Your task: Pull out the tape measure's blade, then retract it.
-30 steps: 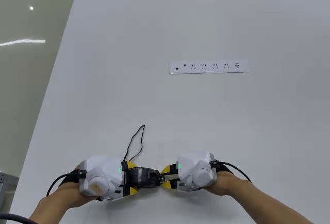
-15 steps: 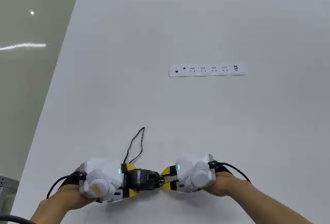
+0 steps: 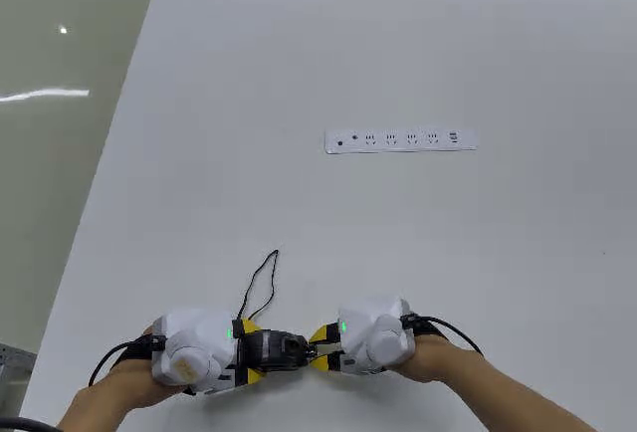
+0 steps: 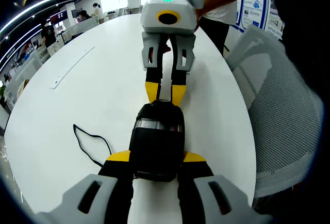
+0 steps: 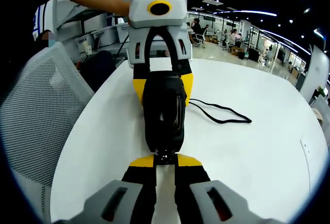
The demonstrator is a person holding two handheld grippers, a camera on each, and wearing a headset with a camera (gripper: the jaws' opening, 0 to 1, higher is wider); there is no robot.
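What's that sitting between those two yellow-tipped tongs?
A black tape measure, seen in the head view: the left tongs clamp its body, the right tongs pinch its end.

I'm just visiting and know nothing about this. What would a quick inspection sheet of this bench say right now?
Surface: white table.
Job's things: black tape measure lying flat, blade not drawn out.
Clutter: power strip, away from the work.
Grippers: left gripper clamps the tape measure; right gripper pinches its hook.
Cables: black strap loops from the tape measure; a cable trails behind each gripper.
Surroundings: mesh chair, office with people beyond.
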